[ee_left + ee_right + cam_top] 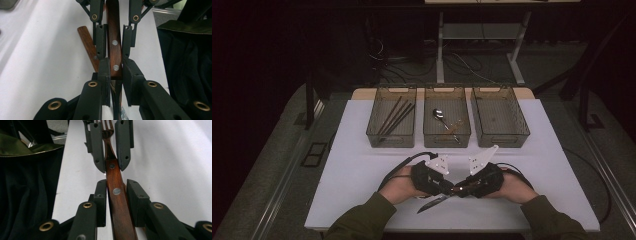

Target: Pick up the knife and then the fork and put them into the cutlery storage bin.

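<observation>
A fork point(116, 185) with a riveted wooden handle lies level between both grippers near the table's front edge. My left gripper point(115, 72) is shut on the fork point(113, 30) where the handle meets the metal neck. My right gripper point(116, 192) faces it, pads against the handle farther back; the tines point(106, 125) point past the left gripper point(110, 145). In the high view the left gripper point(448, 188) and right gripper point(464, 188) meet tip to tip. A knife point(432, 203) lies on the table under them, blade toward the front left, its wooden handle point(86, 42) beside the fork.
Three clear bins stand in a row at the back of the white board point(362, 160): the left bin point(372, 134) holds chopsticks point(396, 116), the middle bin point(447, 142) a spoon point(439, 116), the right bin point(499, 142) looks bare. The person's dark sleeves point(185, 70) are close by.
</observation>
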The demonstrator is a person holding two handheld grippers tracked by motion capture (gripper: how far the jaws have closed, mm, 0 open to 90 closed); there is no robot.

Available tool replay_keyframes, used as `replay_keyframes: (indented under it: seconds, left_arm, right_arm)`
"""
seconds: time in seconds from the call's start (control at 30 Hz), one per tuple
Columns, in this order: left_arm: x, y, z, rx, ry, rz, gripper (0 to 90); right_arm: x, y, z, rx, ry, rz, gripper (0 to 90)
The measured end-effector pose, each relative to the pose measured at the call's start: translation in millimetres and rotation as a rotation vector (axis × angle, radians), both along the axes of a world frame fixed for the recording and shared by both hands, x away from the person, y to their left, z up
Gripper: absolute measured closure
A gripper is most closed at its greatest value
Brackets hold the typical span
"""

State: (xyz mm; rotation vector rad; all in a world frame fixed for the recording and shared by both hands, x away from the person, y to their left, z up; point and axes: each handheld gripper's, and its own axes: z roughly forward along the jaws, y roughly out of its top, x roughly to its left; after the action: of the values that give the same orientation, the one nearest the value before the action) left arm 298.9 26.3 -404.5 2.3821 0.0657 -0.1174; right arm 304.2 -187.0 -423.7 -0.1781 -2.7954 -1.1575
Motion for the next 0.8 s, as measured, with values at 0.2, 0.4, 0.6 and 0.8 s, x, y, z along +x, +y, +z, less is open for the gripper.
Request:
replay_keyframes:
  seconds: [0.2, 0.4, 0.6, 0.8]
  left_arm:
    - [0.0, 0.6, -1.3, -0.017, -0.009, -0.032, 77.3]
    - [2.3, 10.7, -0.4, -0.069, -0.004, 0.046, 66.8]
    - [2.7, 42.4, 1.6, -0.172, 0.013, 0.195, 54.6]
    - [-5.8, 74.9, -1.7, -0.219, -0.025, 0.312, 45.7]
  right_arm:
    - [-1.4, -0.4, 0.9, -0.002, 0.027, 0.024, 75.1]
    - [-1.2, -3.0, 2.8, -0.005, 0.035, -0.001, 75.2]
    - [1.6, -12.5, 3.7, -0.018, 0.014, -0.057, 75.2]
    - [5.9, -26.7, 6.0, -0.017, -0.006, -0.129, 75.1]
